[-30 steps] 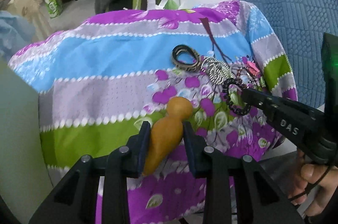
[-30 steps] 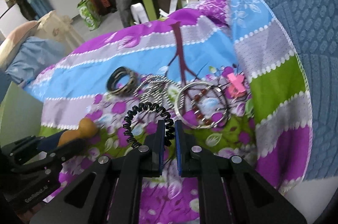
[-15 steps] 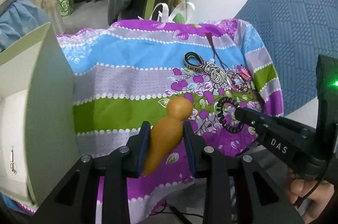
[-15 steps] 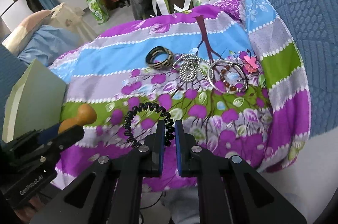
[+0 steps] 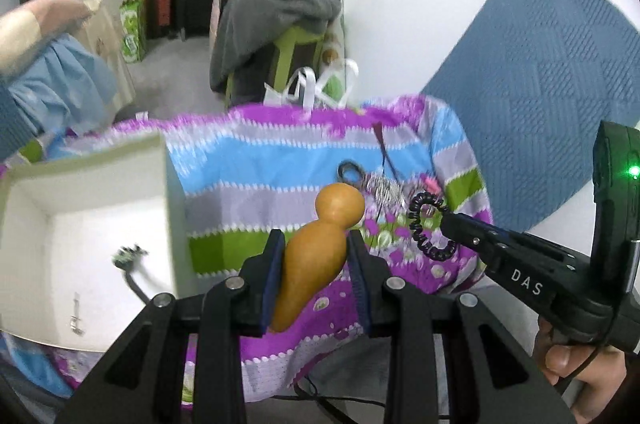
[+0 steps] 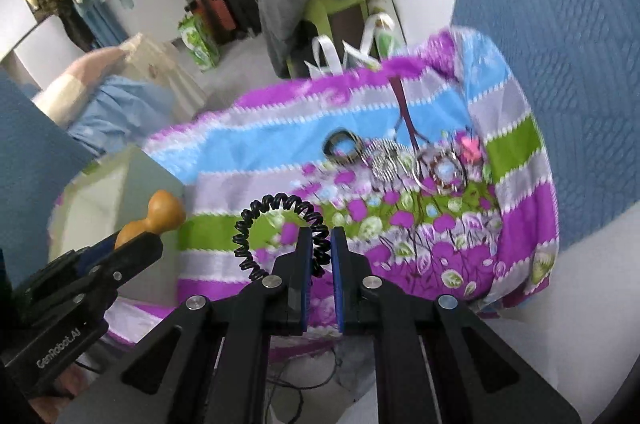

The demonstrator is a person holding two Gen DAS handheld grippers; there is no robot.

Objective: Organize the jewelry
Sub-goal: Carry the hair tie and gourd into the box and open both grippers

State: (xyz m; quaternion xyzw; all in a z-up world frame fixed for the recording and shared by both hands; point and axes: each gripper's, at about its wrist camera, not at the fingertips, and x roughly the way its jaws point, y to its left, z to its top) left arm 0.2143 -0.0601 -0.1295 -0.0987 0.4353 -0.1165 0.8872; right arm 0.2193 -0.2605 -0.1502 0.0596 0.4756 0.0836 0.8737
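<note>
My left gripper (image 5: 316, 240) is shut on an orange-brown gourd-shaped piece (image 5: 320, 252), held upright above the front of the striped floral cloth (image 5: 260, 163). To its right, my right gripper (image 6: 321, 240) is shut on a black spiral coil band (image 6: 276, 201), which hangs off its pads. In the left wrist view the coil band (image 5: 416, 224) shows at the right gripper's tip. An open pale box (image 5: 176, 203) stands at the left, with a small corded item (image 5: 128, 256) inside. On the cloth lie a dark bangle (image 6: 342, 147), a silver chain piece (image 6: 386, 163), a beaded ring bangle (image 6: 442, 171) and a pink clip (image 6: 470, 145).
A blue quilted panel (image 5: 540, 83) leans on the white wall at the right. Behind the table, a green stool (image 5: 296, 43) carries a heap of clothes. Blue fabric (image 5: 60, 83) lies at the far left. A hand (image 5: 568, 360) holds the right gripper's handle. Cables hang below the cloth's front edge.
Both grippers have risen and drawn back from the cloth, each still holding its piece. The view has swung left, so the open box has come into sight and the jewelry looks smaller.
</note>
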